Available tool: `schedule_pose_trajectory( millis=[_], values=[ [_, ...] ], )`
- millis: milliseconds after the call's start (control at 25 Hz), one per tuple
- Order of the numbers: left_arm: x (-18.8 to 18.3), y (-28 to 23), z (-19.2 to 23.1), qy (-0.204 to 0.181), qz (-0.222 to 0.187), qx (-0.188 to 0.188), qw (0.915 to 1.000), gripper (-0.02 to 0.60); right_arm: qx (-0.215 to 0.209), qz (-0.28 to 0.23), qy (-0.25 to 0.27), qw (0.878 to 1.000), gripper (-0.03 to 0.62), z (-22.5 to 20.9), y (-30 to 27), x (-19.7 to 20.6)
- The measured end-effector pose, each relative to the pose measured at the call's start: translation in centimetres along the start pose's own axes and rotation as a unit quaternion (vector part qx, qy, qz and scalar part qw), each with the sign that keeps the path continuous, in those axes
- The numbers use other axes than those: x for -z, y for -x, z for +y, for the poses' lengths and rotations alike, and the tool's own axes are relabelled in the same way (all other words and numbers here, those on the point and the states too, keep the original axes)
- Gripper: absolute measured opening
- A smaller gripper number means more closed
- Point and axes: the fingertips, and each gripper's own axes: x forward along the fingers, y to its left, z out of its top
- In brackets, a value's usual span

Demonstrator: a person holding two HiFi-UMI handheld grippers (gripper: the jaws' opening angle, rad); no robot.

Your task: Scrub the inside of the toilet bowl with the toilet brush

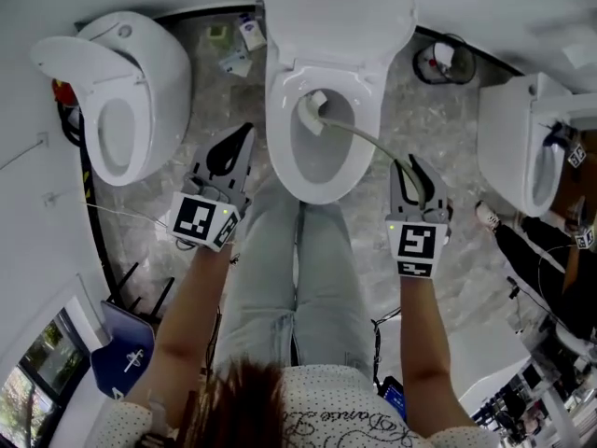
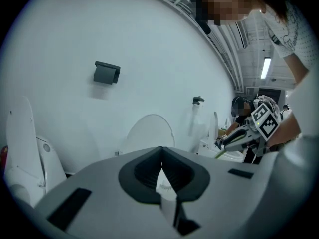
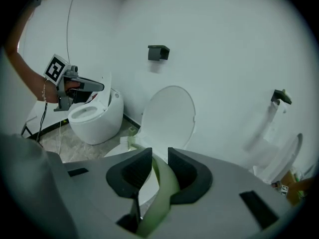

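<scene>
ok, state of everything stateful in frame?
left gripper: jaws shut, empty
right gripper: jaws shut on toilet brush handle
toilet brush: head inside the middle toilet bowl
middle toilet lid: up
left toilet lid: up

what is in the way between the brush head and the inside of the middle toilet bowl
Nothing visible. The lid is raised, the bowl is uncovered, and the toilet brush, held by its handle in the right claw, has its head at the back of the opening.
</scene>
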Motion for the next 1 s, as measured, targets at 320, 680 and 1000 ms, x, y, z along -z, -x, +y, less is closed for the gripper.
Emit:
schedule_pose_trajectory(
  millis=[320, 680, 1000],
  values=[
    [-6.5, 2.2, -1.5, -0.023, -0.026, -0.016, 0.9993, 0.003, 0.019, -0.051, 0.019, 0.998, 0.112, -1.9, 4.7, -5.6],
    [-12.0, 5.5, -1.3, -0.020, -0.041, -0.052, 0.9976, 0.003, 0.051, -0.116, 0.040, 0.991, 0.112, -4.1, 9.1, -13.0],
    [-17.1, 7.3, -3.3, -0.044, -0.088, -0.035, 0.9946, 0.003, 0.059, -0.166, 0.066, 0.982, 0.114, -4.4, 12.3, -17.7]
  ],
)
